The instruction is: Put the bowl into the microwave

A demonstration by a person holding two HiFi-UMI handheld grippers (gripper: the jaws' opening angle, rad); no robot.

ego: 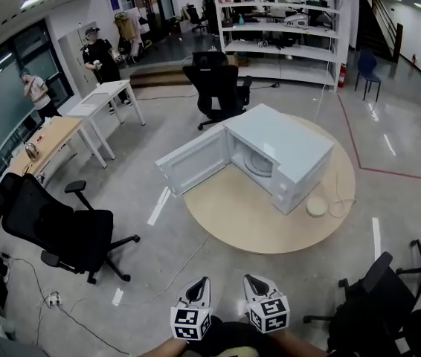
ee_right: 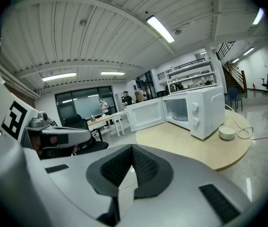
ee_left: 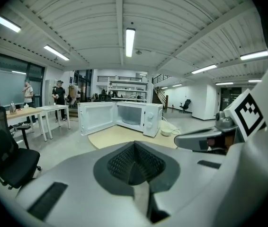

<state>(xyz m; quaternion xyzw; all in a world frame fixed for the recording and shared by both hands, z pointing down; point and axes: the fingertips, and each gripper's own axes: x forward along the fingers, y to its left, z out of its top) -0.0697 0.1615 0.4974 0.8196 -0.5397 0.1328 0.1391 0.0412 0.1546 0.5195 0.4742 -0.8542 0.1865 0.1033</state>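
Bowl [ego: 317,206]: small, pale, on the round bench [ego: 233,222], well ahead of both tools and a bit to their right. It sits just beside the microwave [ego: 288,155] at the control-panel corner; can't tell if they touch. It looks empty from the right gripper view, not certain.

Microwave door [ego: 193,162] is swung wide toward the left-tool side, so the cavity and turntable are exposed. Nothing is inside as far as I can see.

Left tool [ego: 200,285] and right tool [ego: 255,282] are both pulled in at the person's body, far from the bench. On each, the jaws are pressed together with nothing between them. Task not started, by my read.

Risks from here:
- A white cable [ego: 338,201] loops right next to the bowl on the side away from the microwave. A tool coming in from that side could snag it and drag the bowl or tug the microwave.
- The bowl is tight to the microwave wall, with little room for a jaw on that side. It will likely need a rim pinch from the front or the open side. A smooth rim plus a two-jaw pinch means tilt or slip on the lift.
- The carry path wraps round the front corner into the cavity, so the bowl could clip the frame.
- Office chairs flank the walk-in, one to the left [ego: 54,225] and one to the right [ego: 378,296].
- The jaws have to open before contact, or they'll just shove the bowl.
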